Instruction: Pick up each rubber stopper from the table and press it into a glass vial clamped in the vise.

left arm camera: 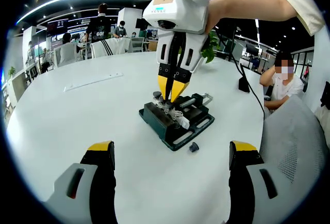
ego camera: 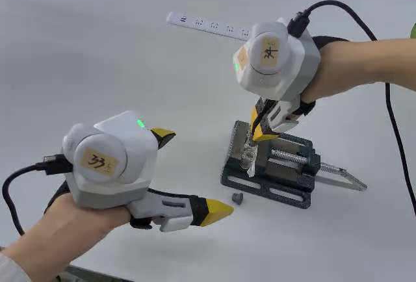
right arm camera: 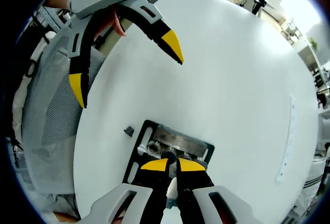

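Right tongs are down over the vise, clenched almost tip to tip just above the glass vial clamped upright in it, though I cannot tell whether anything is pinched between them. Left tongs hang released, spread wide, above the white surface. One dark rubber stopper lies loose on the surface just beside the vise's base.

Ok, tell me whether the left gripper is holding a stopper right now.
No: the left gripper is wide open and empty, and a stopper lies on the table beside the vise.
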`<move>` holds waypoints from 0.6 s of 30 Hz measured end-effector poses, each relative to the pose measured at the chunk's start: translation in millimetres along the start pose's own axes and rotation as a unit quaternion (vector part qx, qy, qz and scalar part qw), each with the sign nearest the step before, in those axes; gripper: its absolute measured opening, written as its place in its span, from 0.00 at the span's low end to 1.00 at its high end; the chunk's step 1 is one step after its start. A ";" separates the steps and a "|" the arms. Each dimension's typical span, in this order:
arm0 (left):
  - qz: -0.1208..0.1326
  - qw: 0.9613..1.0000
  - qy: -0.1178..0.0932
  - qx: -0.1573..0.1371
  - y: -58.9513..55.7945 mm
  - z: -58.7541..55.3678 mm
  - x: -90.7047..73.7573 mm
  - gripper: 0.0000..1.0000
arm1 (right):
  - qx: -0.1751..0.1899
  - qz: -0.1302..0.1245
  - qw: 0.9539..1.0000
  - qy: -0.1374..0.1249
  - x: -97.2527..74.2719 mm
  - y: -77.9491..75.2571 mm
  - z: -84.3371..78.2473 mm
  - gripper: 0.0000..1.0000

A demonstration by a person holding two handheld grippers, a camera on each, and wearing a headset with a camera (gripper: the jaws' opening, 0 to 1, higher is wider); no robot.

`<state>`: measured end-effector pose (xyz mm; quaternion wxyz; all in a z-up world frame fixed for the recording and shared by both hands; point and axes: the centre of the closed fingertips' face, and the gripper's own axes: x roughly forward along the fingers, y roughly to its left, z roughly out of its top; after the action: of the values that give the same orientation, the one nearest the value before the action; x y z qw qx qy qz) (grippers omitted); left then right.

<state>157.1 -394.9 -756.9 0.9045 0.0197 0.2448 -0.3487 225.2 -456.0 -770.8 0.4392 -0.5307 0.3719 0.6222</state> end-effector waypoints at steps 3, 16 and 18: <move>0.001 1.000 0.000 -0.001 0.3 -0.1 0.1 0.91 | 0.003 -0.009 1.000 -0.006 -2.6 -1.1 -2.1 0.03; -0.002 1.000 0.002 0.003 -1.2 0.5 0.7 0.91 | 0.048 0.011 0.996 -0.077 -11.3 25.2 3.6 0.30; -0.003 1.000 0.002 0.005 -2.0 2.3 0.3 0.91 | 0.055 0.006 0.995 -0.088 -11.3 27.7 3.9 0.36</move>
<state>157.0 -397.1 -754.8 0.9030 0.0243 0.2444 -0.3525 198.4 -463.4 -759.1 0.4949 -0.4468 0.3687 0.6477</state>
